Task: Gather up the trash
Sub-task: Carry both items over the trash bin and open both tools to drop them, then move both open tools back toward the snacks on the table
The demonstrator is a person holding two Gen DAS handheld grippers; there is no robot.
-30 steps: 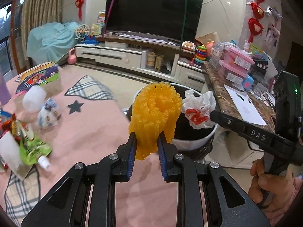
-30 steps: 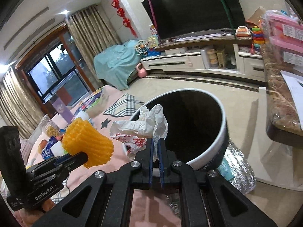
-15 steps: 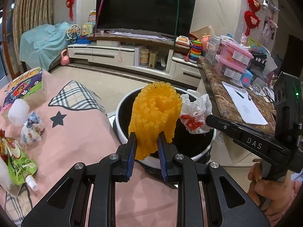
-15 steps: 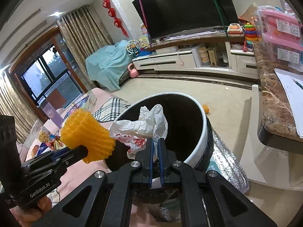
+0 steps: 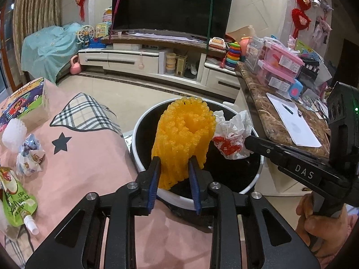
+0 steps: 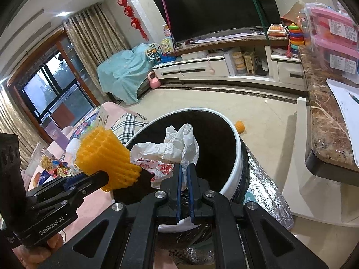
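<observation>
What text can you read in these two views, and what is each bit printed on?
"DAS": on the right tool's arm, seen from the left wrist.
"GenRobot.AI": on the left tool's body, seen from the right wrist.
Red characters on the crumpled white wrapper: too creased to read.
Green pouch, colorful box and pink bin labels: too blurred.

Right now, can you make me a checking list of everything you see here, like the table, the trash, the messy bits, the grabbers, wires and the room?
Surface: pink cloth with plaid patches and a star.
Job's things: yellow foam net and crumpled white wrapper, both held over the open trash bin.
Clutter: green pouch, small wrappers, white foam net, colourful box.
Grippers: left hand-held gripper shut on the foam net; right hand-held gripper shut on the wrapper.
Cables: nothing seen.
Surroundings: TV, marble counter, orange piece on the floor.
</observation>
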